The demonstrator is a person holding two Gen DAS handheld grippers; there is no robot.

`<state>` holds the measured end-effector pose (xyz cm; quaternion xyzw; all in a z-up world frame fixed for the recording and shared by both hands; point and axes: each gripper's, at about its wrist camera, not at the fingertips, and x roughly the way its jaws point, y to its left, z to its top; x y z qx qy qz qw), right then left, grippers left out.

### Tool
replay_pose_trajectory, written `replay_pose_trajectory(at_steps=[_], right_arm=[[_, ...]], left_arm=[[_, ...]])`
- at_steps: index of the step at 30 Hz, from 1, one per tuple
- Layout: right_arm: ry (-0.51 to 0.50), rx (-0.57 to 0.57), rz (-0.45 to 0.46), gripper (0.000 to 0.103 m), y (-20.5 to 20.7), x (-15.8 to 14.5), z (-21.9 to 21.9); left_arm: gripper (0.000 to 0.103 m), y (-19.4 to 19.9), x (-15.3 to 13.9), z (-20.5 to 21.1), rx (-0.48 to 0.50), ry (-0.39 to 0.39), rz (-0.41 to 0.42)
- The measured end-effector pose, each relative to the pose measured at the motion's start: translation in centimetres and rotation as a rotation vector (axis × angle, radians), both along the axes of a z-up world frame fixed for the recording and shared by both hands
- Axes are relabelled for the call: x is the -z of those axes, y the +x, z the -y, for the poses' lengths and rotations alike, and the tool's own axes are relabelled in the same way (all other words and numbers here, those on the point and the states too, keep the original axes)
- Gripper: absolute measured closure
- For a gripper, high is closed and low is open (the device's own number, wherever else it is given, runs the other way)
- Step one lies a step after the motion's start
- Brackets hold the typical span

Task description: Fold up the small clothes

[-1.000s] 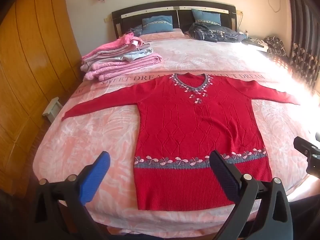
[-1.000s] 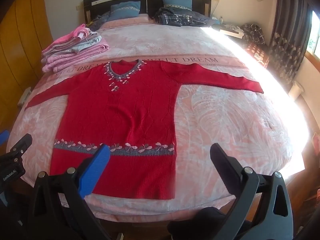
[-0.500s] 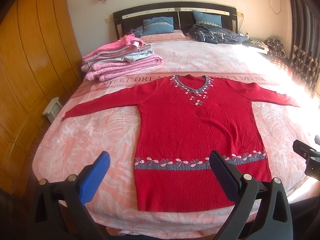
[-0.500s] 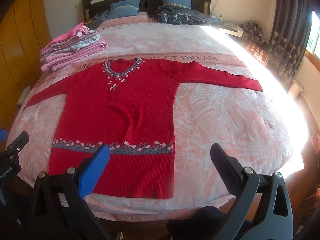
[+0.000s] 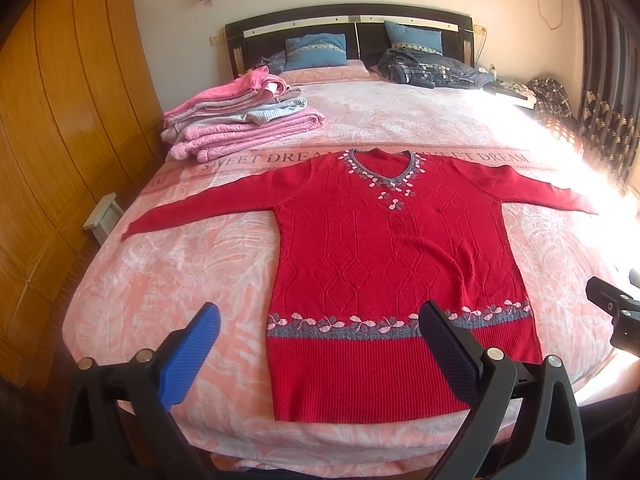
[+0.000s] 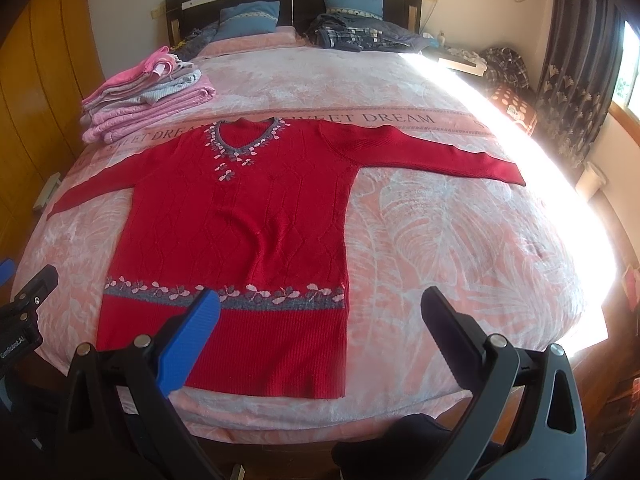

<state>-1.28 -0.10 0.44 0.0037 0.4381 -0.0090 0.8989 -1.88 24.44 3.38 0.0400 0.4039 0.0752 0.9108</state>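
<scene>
A red knit sweater [image 5: 392, 256] [image 6: 240, 216] with a grey and pink flower band lies flat, front up, on the pink bed, both sleeves spread out sideways. My left gripper [image 5: 320, 320] hangs open above the bed's foot, near the sweater's lower left hem, and holds nothing. My right gripper [image 6: 324, 312] also stands open and empty, over the hem's lower right corner. The right gripper's body shows at the right edge of the left wrist view, and the left gripper's body at the left edge of the right wrist view.
A stack of folded pink and grey clothes [image 5: 240, 124] [image 6: 144, 96] sits at the bed's left side. Blue pillows [image 5: 316, 50] and a dark crumpled blanket [image 5: 424, 68] lie by the headboard. Wooden wardrobe [image 5: 60, 120] on the left, curtains [image 6: 576, 80] on the right.
Both views have shifted slightly, so the sweater sits a touch lower and nearer in frame. The sweater itself lies unmoved and both grippers stay open.
</scene>
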Motion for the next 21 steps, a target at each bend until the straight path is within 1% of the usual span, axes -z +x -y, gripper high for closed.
replay_pose_trajectory(at_steps=[21], right_arm=[[0.001, -0.003, -0.001, 0.003, 0.12, 0.00, 0.07]], left_arm=[[0.004, -0.13, 0.33, -0.07, -0.002, -0.007, -0.003]])
